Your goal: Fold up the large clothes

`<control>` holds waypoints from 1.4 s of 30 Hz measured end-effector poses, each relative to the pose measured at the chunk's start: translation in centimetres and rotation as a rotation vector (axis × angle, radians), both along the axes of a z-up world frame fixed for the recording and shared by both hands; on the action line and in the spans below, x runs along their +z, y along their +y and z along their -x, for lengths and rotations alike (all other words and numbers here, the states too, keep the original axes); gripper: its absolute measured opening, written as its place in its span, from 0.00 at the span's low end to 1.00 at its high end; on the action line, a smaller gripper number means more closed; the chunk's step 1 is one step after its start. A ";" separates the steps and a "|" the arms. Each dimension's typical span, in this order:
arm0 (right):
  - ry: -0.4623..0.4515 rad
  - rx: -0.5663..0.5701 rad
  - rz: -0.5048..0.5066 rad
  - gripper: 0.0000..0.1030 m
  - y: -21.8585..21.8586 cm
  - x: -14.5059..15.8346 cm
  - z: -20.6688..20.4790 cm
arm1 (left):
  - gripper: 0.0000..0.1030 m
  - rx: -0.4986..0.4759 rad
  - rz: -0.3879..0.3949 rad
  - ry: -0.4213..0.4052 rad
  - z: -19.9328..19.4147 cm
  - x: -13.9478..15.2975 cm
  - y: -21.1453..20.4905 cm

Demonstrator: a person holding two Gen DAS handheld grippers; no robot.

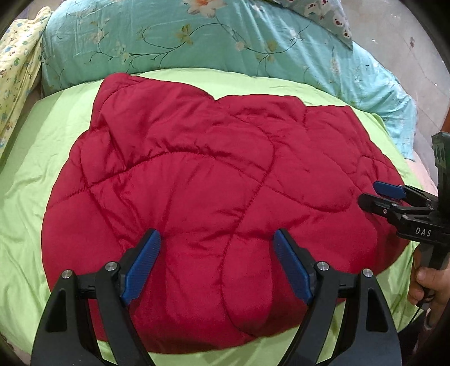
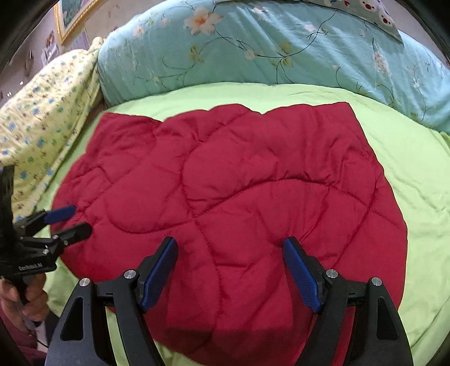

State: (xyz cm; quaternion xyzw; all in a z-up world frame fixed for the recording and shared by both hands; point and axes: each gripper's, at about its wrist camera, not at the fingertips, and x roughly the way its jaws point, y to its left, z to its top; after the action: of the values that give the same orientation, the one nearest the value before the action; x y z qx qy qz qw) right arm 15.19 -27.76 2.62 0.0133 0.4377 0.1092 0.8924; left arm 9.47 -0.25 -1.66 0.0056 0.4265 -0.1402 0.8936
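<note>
A red quilted padded garment [image 1: 213,174] [image 2: 230,180] lies spread and partly folded on a light green bedsheet [image 1: 25,202] [image 2: 416,174]. My left gripper [image 1: 216,236] hangs open over the garment's near edge, with red fabric showing between its blue pads and nothing pinched. In the right wrist view the left gripper [image 2: 80,219] is at the garment's left edge. My right gripper [image 2: 230,243] is also open, above the near part of the garment, holding nothing. The left wrist view shows the right gripper [image 1: 369,193] by the garment's right edge. Whether any fingertip touches the fabric is unclear.
A teal floral duvet [image 1: 197,42] [image 2: 267,48] is bunched along the far side of the bed. A yellow patterned blanket [image 1: 17,70] [image 2: 42,112] lies at the far left. A person's hand [image 1: 424,281] [image 2: 31,295] grips each tool's handle. A framed picture [image 2: 70,17] hangs on the wall.
</note>
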 end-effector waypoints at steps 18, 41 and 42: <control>0.057 -0.103 0.001 0.77 -2.4 -0.9 -6.1 | 0.82 0.138 -0.015 0.063 -7.9 -0.7 1.3; 0.096 -0.217 -0.117 0.75 -5.4 -2.5 -9.7 | 0.82 0.239 0.025 0.103 -12.5 -2.2 3.1; 0.097 -0.219 -0.115 0.75 -5.4 -2.5 -9.7 | 0.81 0.239 0.028 0.103 -12.4 -2.2 3.1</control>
State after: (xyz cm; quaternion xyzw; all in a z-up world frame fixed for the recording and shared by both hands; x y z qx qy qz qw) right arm 24.90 -33.15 0.11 0.1174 0.4690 0.0353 0.8746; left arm 21.91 2.88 -3.82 -0.0651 0.4673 -0.0390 0.8808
